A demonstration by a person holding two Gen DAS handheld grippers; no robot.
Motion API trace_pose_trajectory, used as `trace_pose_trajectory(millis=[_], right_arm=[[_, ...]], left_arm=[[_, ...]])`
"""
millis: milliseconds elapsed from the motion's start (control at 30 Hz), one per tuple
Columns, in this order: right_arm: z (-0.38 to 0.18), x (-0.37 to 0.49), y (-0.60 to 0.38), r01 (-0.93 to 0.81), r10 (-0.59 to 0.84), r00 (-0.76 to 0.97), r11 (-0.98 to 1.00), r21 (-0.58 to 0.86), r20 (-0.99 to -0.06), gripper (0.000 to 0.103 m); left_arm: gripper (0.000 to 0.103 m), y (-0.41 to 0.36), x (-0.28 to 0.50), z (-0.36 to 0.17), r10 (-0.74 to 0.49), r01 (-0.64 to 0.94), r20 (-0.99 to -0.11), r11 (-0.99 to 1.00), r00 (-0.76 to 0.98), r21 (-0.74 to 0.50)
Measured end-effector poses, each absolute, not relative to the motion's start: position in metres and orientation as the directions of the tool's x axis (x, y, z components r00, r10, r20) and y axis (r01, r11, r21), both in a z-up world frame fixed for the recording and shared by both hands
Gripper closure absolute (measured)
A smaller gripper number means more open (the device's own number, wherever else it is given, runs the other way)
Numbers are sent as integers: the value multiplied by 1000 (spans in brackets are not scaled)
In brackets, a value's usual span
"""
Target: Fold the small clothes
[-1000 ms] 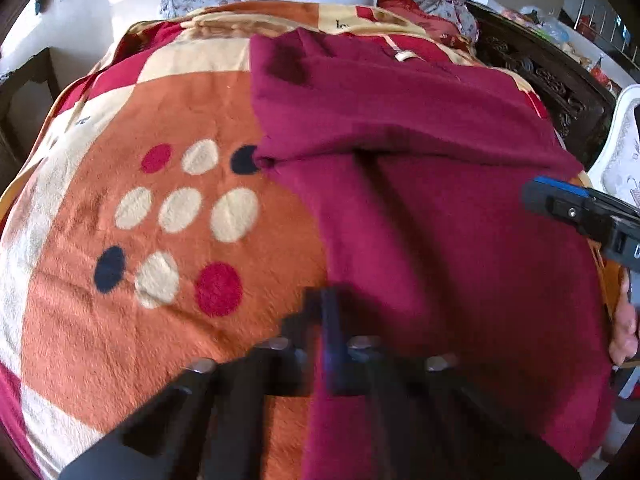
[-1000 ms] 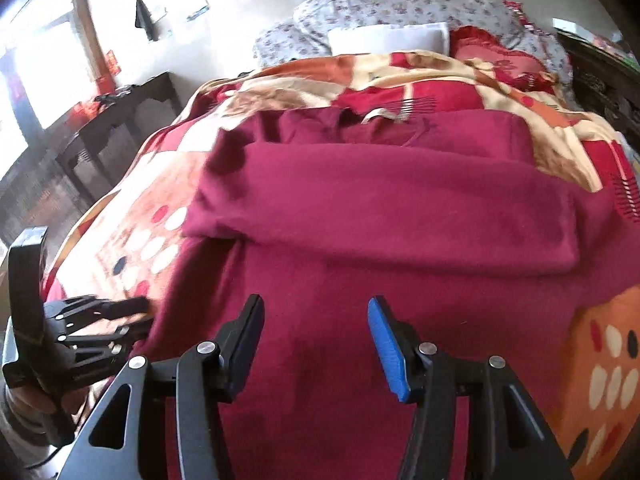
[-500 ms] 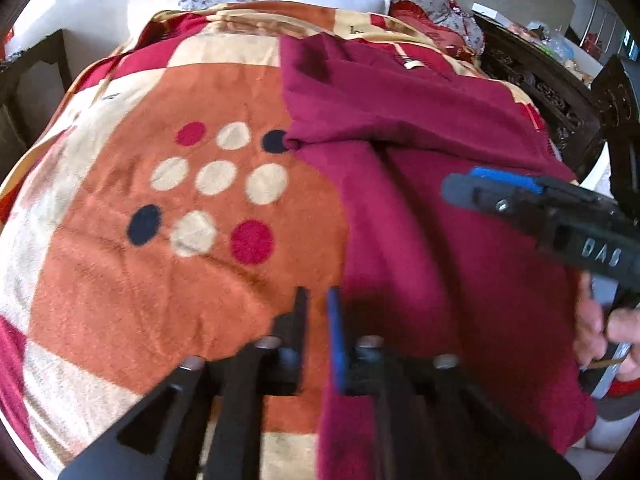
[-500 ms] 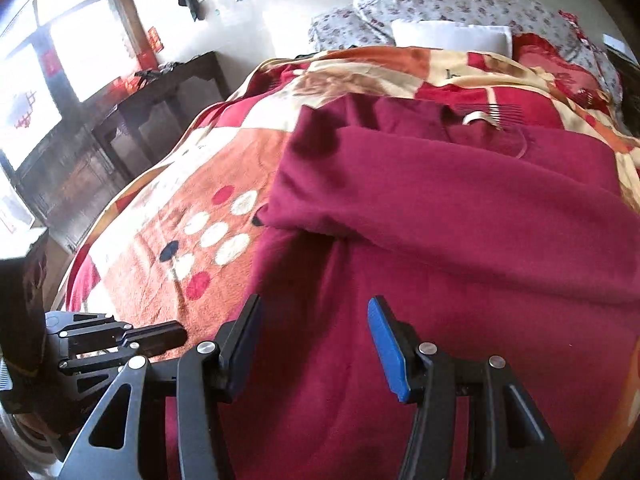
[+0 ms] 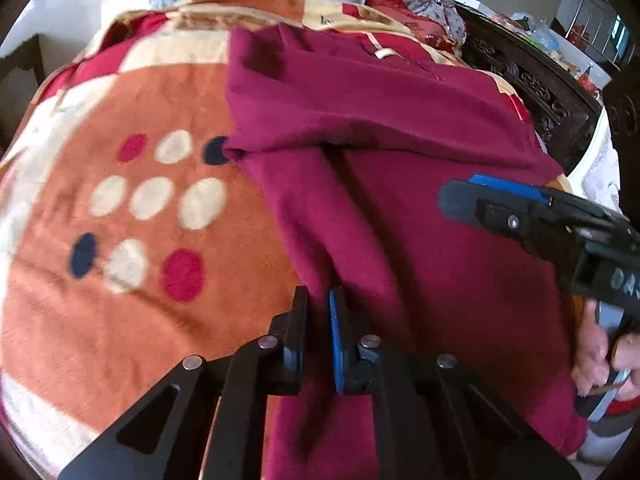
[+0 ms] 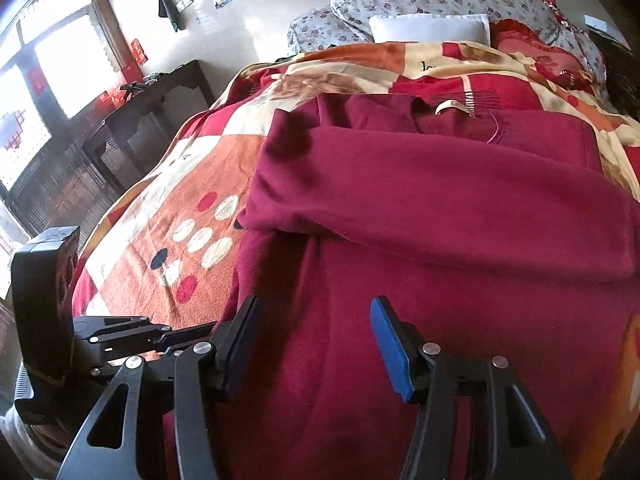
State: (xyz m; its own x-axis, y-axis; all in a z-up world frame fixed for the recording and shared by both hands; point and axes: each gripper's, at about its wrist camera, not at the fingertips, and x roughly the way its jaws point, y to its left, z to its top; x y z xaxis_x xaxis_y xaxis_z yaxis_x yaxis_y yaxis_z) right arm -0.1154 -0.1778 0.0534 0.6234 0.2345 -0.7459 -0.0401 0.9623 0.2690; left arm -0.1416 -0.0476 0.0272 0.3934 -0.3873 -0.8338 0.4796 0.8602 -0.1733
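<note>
a dark maroon fleece garment lies spread over an orange, cream and red patterned blanket on a bed, filling the centre and right of the left wrist view. its upper part is folded down across itself, making a thick horizontal band over the lower part, and a small pale neck label shows near the top.

the left gripper sits at the bottom centre of its own view, right at the garment's left edge; its jaws are almost pressed together, with a narrow slit between them where maroon cloth shows, though whether they actually pinch the fleece cannot be told.

the right gripper hovers over the lower part of the garment at the bottom centre of its view, jaws spread and opening, nothing between the pads. a hand grips its handle at the right edge of the left wrist view.
</note>
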Motion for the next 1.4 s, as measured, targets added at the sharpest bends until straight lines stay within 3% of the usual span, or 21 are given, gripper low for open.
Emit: trace_pose_trajectory(millis=[333, 400, 500, 600, 667, 767, 967, 1133, 1167, 1400], right_arm=[[36, -87, -152, -99, 242, 585, 969, 228, -774, 41], [20, -77, -150, -83, 216, 537, 975, 205, -815, 41], [26, -83, -155, -88, 232, 553, 971, 220, -800, 41], [46, -94, -173, -64, 208, 607, 975, 214, -767, 41], [61, -101, -193, -17, 149, 646, 983, 181, -748, 41], [76, -108, -233, 85, 49, 686, 986, 146, -726, 37], [70, -108, -312, 307, -140, 670, 946, 101, -729, 37], [61, -102, -366, 426, -238, 642, 901, 81, -729, 38], [56, -100, -372, 442, -251, 627, 894, 71, -737, 42], [39, -95, -392, 440, -204, 619, 890, 120, -758, 43]], left_arm=[[93, -30, -148, 20, -357, 441, -840, 883, 409, -161], [92, -31, -150, 22, -348, 440, -838, 886, 420, -147], [88, -32, -156, 32, -333, 455, -833, 883, 441, -113], [71, -31, -151, 45, -341, 456, -826, 882, 449, -116], [54, -32, -144, 58, -346, 453, -804, 885, 483, -108], [42, -42, -125, 72, -348, 449, -781, 888, 519, -97], [41, -83, -57, 75, -334, 415, -745, 906, 577, -85], [41, -107, -4, 47, -248, 360, -789, 932, 562, -36], [41, -109, 6, 40, -232, 347, -800, 937, 554, -32], [35, -104, 24, 24, -237, 312, -820, 947, 521, -76]])
